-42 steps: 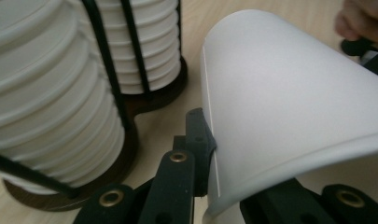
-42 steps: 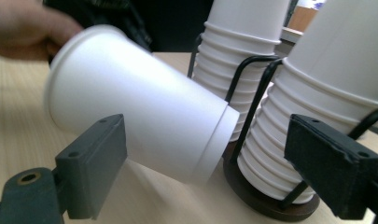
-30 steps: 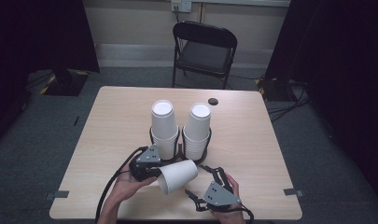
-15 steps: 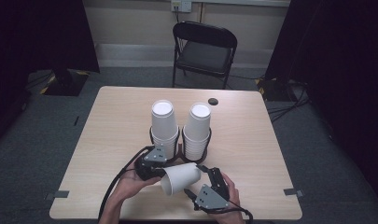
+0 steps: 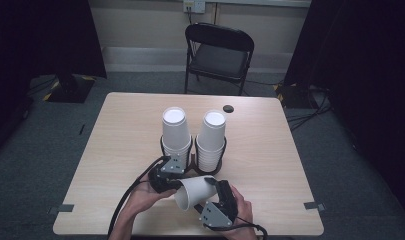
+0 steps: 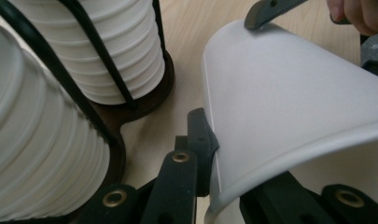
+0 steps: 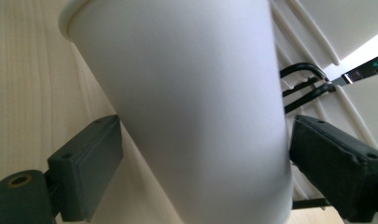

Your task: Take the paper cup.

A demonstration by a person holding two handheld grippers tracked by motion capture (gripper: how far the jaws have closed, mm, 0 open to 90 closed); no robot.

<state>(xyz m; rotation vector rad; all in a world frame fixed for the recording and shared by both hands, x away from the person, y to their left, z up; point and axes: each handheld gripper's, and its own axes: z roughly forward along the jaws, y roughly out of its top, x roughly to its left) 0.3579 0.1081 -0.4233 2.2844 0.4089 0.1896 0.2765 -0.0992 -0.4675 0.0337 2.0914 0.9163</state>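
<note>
plain white paper cup (image 5: 194,193), white ribbed cup stacks (image 5: 176,131), black wire holder (image 5: 208,167), jaws were black, worktop (image 5: 120,135) was pale woodgrain

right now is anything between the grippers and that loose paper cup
Nothing visible. The paper cup lies tilted between both grippers: the left gripper pinches its rim, and the right gripper has a jaw on each side of its body. The stacked cups in the holder sit behind it.

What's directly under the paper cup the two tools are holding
Bare wooden table lies under the paper cup, held tipped on its side by the left tool and right tool. The patch right beneath is covered.
</note>
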